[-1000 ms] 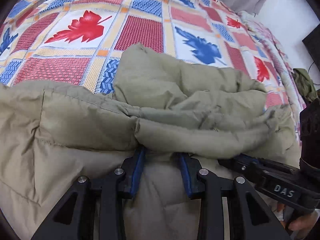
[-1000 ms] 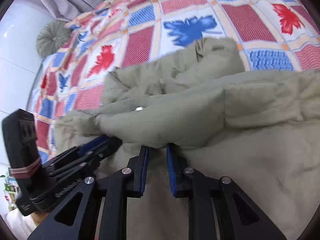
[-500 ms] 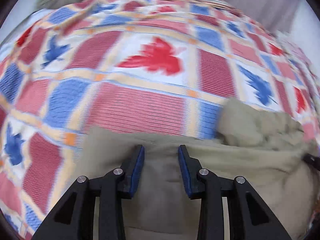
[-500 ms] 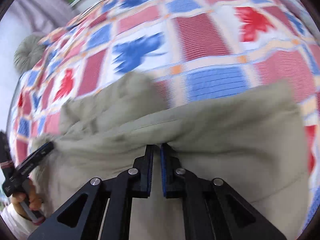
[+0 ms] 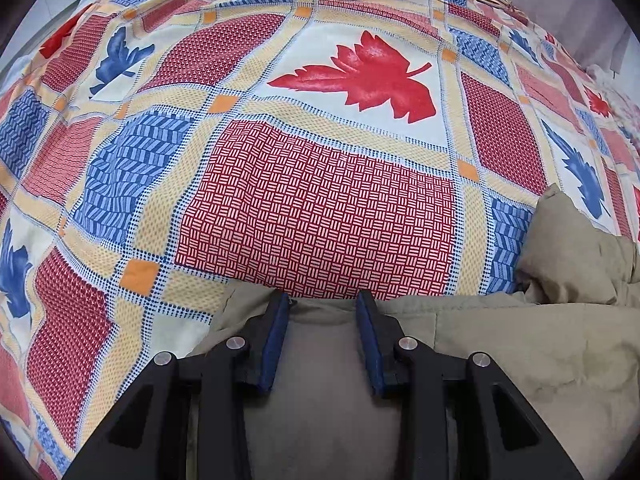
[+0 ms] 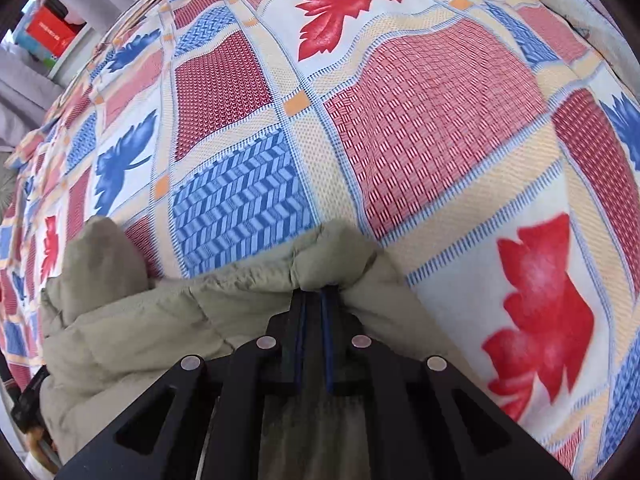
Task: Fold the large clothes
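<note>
Your right hand-held gripper (image 6: pixel 314 300) pinches a bunched fold of the olive padded jacket (image 6: pixel 168 320) at lower centre, over the leaf-patterned bedspread (image 6: pixel 420 128).

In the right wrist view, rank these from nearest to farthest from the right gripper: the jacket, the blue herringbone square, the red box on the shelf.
1. Jacket: olive, bunched at the tips of the right gripper, pinched in its jaws.
2. Blue herringbone square: on the bedspread just beyond the jacket, slightly left.
3. Red box: far upper left, on a shelf past the bed.

Puffy olive-green jacket (image 6: pixel 224 312) lies bunched on the patterned bedspread (image 5: pixel 320 208).
</note>
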Demonstrator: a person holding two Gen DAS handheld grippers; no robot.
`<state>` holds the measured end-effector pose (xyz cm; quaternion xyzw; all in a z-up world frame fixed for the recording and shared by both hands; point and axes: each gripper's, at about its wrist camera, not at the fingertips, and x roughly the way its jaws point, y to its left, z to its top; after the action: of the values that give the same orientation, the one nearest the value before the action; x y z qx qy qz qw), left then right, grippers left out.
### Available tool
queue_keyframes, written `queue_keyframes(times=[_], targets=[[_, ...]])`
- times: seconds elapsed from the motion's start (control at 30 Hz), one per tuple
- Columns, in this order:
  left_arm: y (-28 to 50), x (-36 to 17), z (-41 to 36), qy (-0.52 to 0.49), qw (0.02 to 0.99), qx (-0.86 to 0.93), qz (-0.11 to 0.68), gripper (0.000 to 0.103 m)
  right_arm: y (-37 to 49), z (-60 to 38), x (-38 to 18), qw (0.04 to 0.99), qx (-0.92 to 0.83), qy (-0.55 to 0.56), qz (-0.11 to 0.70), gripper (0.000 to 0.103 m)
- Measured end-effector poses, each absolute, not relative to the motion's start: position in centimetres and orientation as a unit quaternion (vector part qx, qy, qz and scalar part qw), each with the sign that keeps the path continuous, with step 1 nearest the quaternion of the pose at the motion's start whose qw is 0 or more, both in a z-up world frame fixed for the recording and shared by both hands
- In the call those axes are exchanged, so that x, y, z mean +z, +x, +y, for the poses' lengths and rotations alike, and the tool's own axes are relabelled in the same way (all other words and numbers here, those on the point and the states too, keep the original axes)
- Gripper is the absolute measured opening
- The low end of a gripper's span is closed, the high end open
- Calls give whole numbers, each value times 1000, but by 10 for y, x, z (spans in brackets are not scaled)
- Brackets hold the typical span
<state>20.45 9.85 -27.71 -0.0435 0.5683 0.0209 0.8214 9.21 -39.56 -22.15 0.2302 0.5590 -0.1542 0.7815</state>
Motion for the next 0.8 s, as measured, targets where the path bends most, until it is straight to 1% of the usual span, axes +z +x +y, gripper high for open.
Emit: queue_keyframes(times=[0.17, 0.2, 0.27, 0.37, 0.5, 0.53, 0.57, 0.6, 0.67, 0.8], targets=[[205, -264, 101, -48, 812, 23, 582, 37, 95, -393, -222, 783, -156, 227, 557, 6], [203, -258, 102, -50, 810, 22, 583, 37, 94, -393, -218, 782, -157, 225, 560, 6], [196, -244, 104, -45, 813, 17, 580, 37, 93, -389, -209, 781, -158, 213, 565, 11], [181, -225, 105, -31, 818, 6, 575, 38, 84, -379, -192, 788, -156, 188, 565, 11], [157, -205, 114, -34, 818, 2, 574, 38, 64, -366, -169, 795, -153, 195, 553, 11], [150, -201, 116, -38, 816, 1, 577, 45, 59, -363, -165, 796, -151, 201, 551, 11], [144, -198, 118, -40, 814, 0, 579, 54, 53, -359, -160, 796, -148, 206, 549, 11], [136, -194, 119, -41, 815, 1, 578, 68, 47, -354, -155, 797, -144, 210, 548, 11], [120, -187, 117, -36, 820, -1, 571, 68, 37, -344, -149, 795, -133, 216, 551, 11], [94, -183, 112, -42, 806, -19, 590, 68, 14, -318, -139, 789, -110, 224, 561, 11]])
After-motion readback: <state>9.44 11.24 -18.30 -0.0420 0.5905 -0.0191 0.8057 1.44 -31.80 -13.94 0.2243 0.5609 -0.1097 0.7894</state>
